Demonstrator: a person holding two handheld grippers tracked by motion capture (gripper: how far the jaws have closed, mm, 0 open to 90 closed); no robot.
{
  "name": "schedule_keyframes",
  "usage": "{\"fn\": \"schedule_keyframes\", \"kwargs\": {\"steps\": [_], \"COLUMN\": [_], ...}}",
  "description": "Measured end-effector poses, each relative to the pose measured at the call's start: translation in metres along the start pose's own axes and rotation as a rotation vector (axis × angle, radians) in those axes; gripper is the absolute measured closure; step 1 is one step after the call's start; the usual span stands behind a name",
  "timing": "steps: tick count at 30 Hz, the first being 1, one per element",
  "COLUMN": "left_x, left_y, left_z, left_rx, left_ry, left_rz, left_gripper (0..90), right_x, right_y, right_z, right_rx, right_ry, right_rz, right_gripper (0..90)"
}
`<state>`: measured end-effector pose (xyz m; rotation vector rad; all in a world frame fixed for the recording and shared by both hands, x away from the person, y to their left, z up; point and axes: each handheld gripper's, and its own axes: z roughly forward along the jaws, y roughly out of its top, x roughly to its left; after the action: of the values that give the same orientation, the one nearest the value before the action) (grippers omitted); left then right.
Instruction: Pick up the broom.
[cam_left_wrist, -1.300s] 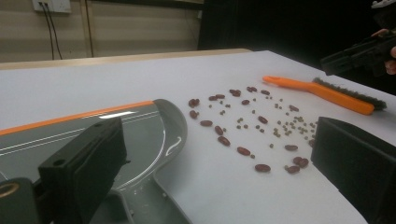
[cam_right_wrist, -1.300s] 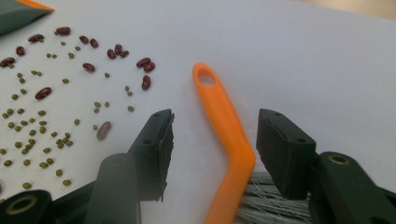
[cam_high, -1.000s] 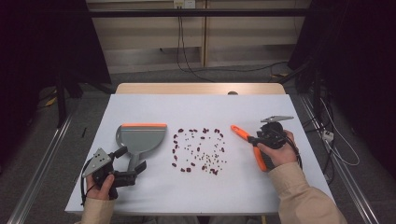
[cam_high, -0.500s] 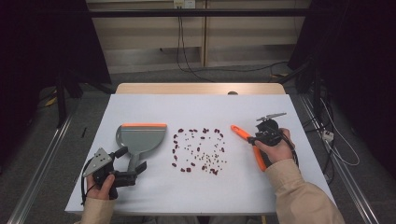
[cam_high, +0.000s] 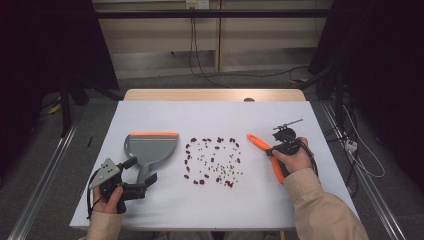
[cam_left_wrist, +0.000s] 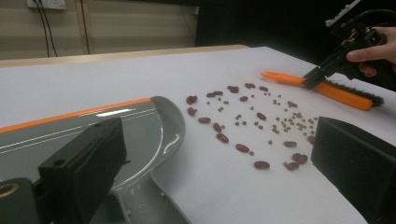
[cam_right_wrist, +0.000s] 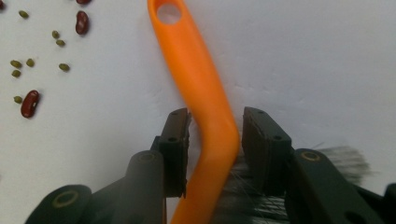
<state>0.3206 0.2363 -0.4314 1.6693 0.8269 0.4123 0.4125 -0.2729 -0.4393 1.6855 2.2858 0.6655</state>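
Observation:
A grey dustpan (cam_high: 151, 147) with an orange lip lies at the table's left. Its handle (cam_left_wrist: 140, 205) runs between the wide-apart jaws of my left gripper (cam_high: 142, 171), which is open and touches nothing. Red beans and small green ones (cam_high: 212, 160) are scattered mid-table. The orange brush (cam_high: 265, 152) lies at the right, bristles (cam_right_wrist: 336, 158) toward the person. My right gripper (cam_right_wrist: 215, 135) straddles the brush handle (cam_right_wrist: 205, 93). Its jaws have just been closing, with thin gaps left beside the handle.
The white table top (cam_high: 215, 115) has bare room behind and in front of the beans. Its wooden far edge (cam_high: 215, 94) meets a dark floor with cables. The right gripper (cam_left_wrist: 313, 81) and hand show far off in the left gripper view.
The right gripper's jaws have drawn in around the brush handle, and the hand has settled slightly onto it. Left gripper, dustpan and beans have not moved.

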Motion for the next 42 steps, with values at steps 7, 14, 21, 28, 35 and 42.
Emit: {"fn": "schedule_keyframes", "kwargs": {"steps": [7, 14, 21, 28, 35, 42], "left_x": [-0.001, -0.002, -0.002, -0.001, -0.001, -0.007], "left_y": [0.0, 0.001, 0.001, 0.001, 0.002, 0.006], "left_z": [0.001, 0.003, 0.003, 0.003, 0.002, 0.004], "left_rx": [0.001, 0.005, 0.005, 0.007, 0.0, 0.0], "left_ry": [0.003, 0.003, 0.001, 0.003, 0.008, 0.008], "left_rz": [0.005, 0.012, 0.012, 0.012, 0.005, 0.034], "left_gripper": [3.1, 3.1, 3.1, 3.1, 3.1, 3.0], "right_x": [0.003, 0.002, 0.002, 0.002, -0.001, -0.005], "right_y": [0.004, 0.011, 0.012, 0.012, 0.01, -0.001], "right_z": [0.003, 0.005, 0.005, 0.003, -0.01, -0.035], "right_rx": [0.03, 0.083, 0.088, 0.083, -0.002, -0.22], "right_ry": [-0.028, -0.027, -0.025, -0.018, 0.01, 0.086], "right_rz": [0.01, 0.028, 0.012, 0.009, 0.011, 0.04], "right_gripper": [65.6, 69.4, 69.7, 69.9, 70.1, 70.3]}}
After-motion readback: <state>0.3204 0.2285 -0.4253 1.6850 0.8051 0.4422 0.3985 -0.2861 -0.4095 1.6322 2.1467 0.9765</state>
